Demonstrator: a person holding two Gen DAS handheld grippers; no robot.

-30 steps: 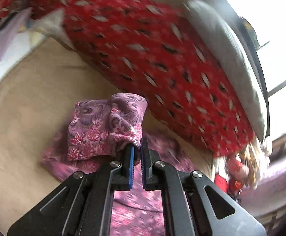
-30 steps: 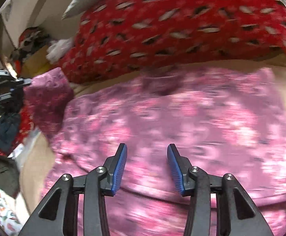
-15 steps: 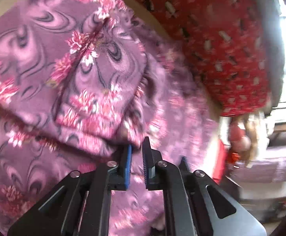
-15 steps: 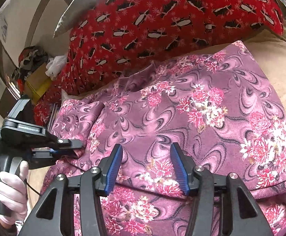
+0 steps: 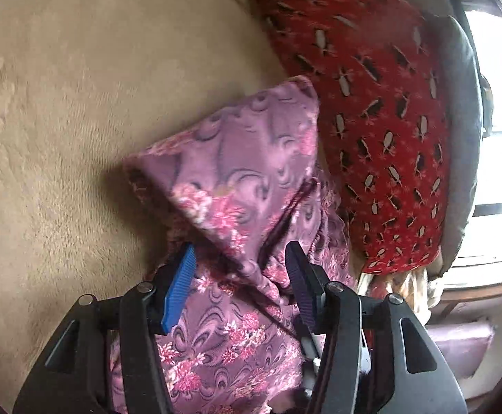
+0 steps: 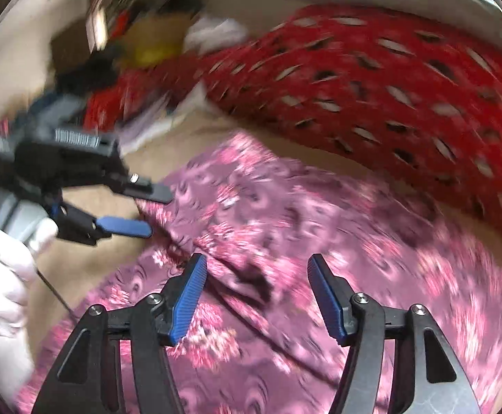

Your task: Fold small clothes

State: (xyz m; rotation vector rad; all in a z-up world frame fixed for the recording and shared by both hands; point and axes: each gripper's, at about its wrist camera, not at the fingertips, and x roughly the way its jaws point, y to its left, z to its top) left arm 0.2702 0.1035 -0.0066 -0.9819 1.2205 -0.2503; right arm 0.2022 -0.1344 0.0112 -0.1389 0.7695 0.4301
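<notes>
Two grippers positioned over purple floral garment [image 5: 237, 179] spread on beige blanket [image 5: 61, 103], left gripper [image 5: 239, 276] jaws just parted, fabric fold between pads ungripped, right gripper [image 6: 256, 289] jaws just widened, nothing held, red patterned cushion [image 5: 382, 120] located beside garment.

garment [image 5: 237, 179]: matt floral cloth | blanket [image 5: 78, 103]: plush beige fleece | pillow [image 5: 382, 110]: red printed cloth

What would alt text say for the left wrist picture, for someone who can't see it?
An open left claw hangs over a purple flowered cloth, its folded flap lying between the fingers but not pinched. The cloth lies on a tan blanket beside a red patterned pillow.
</notes>
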